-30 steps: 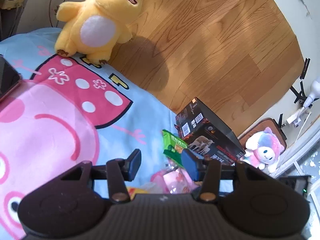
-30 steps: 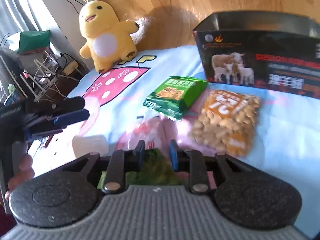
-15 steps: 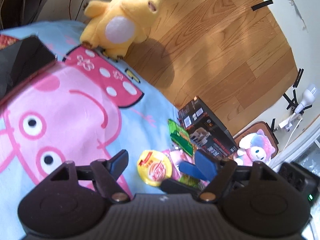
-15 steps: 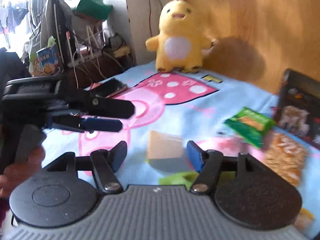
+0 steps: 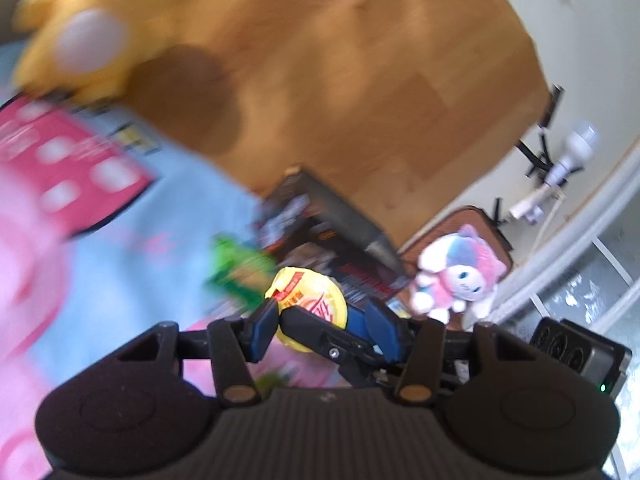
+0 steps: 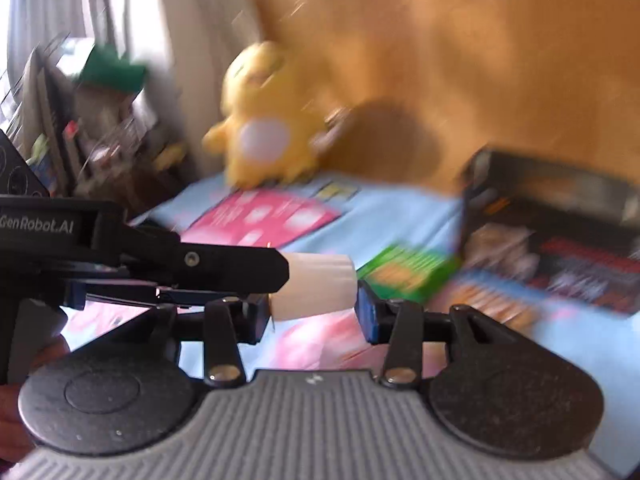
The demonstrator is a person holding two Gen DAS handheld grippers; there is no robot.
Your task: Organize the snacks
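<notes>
The cup (image 6: 314,286) sits between the right claw's (image 6: 316,314) fingers, which touch its sides; the left claw (image 6: 256,270) grips its lidded end from the left.

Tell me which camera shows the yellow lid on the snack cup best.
The left wrist view: the snack cup turns its yellow lid with red print toward that camera, though gripper fingers cover the lower edge. The right wrist view shows only its cream side wall, between the right gripper fingers.

Snack packets (image 6: 408,274) on bedsheet (image 6: 404,208), before open box (image 6: 560,232).
</notes>
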